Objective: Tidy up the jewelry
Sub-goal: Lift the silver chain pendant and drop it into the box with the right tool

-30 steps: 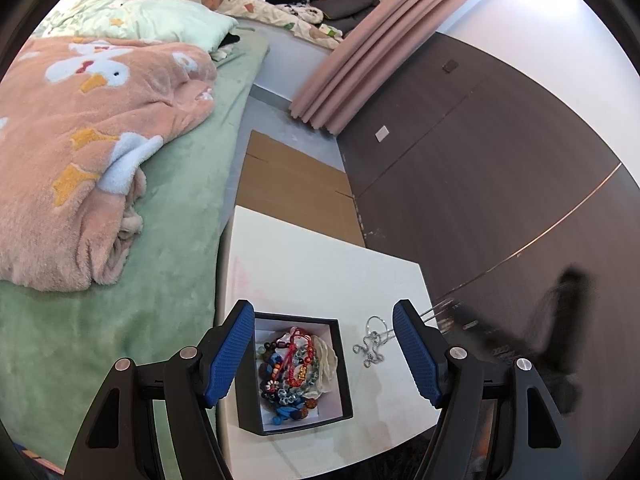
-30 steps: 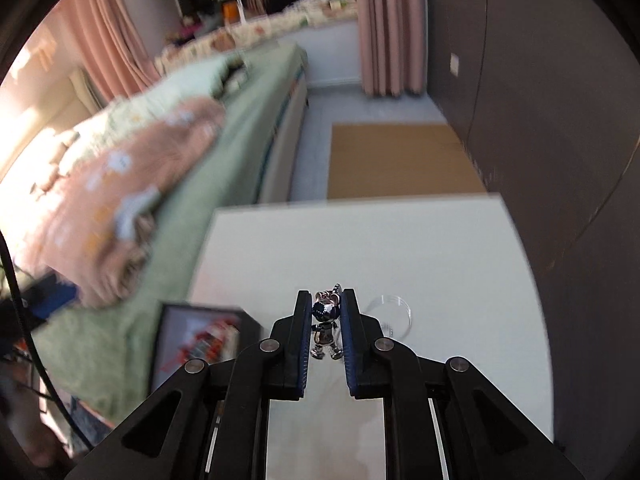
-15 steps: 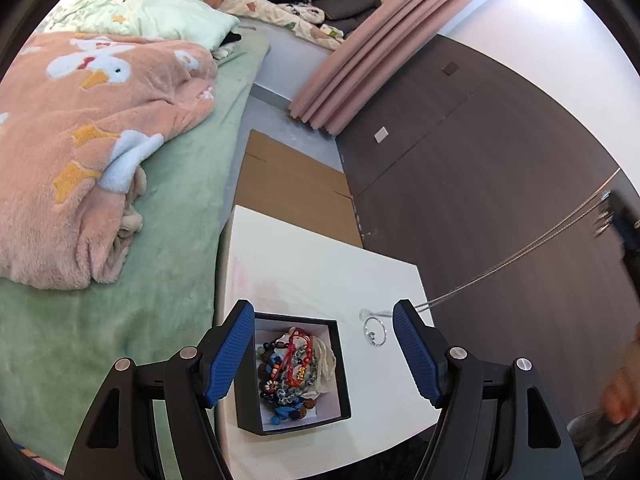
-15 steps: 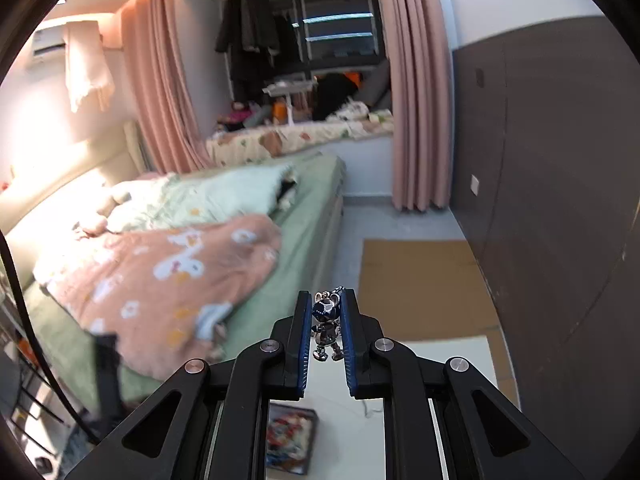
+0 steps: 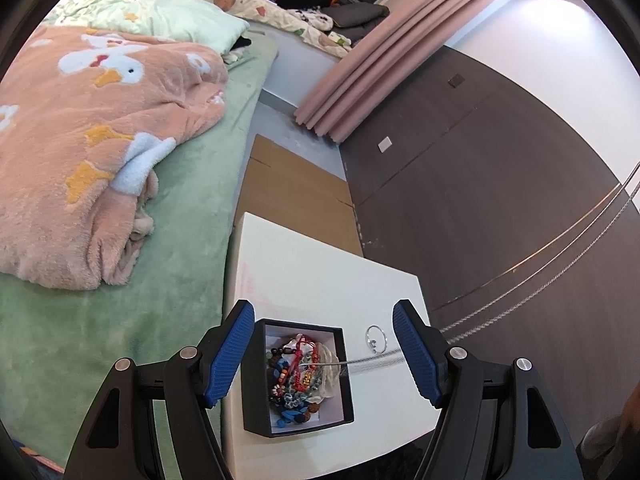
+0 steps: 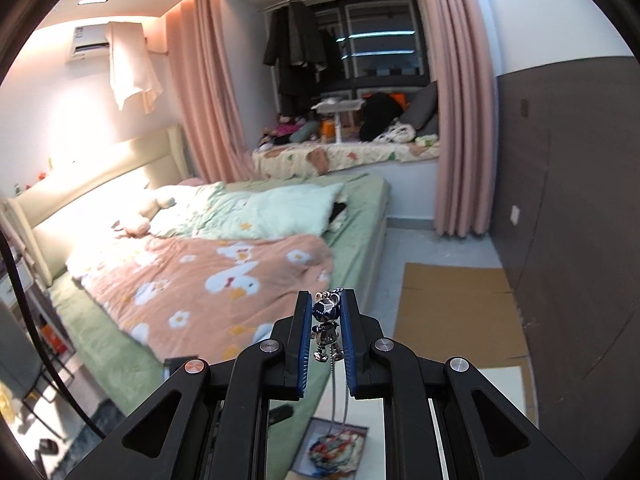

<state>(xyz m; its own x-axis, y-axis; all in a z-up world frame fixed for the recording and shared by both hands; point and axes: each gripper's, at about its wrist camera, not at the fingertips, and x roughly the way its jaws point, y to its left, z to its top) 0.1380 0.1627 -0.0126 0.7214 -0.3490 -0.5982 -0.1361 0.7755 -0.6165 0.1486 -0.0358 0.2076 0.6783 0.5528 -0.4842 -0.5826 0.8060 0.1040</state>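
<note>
The right tongs [image 6: 325, 322] are clenched on a small metal bear charm [image 6: 326, 318]; its chain [image 5: 520, 292] droops slack into the box [image 5: 256, 380] on the worktop [image 5: 320, 272]. The left tongs [image 5: 323, 354] hover wide apart above that box, holding nothing. The necklace looks light, limp and slippery, so the stiff charm seems the best place to grip. Beyond the beads [image 5: 298, 376], a ring [image 5: 376, 338] lies just beside the box.

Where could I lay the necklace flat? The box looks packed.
Bare white table lies beyond the black box, toward the cardboard, and a narrower strip in front of it. The box is heaped with beads; right of it lie the ring and chain.
</note>
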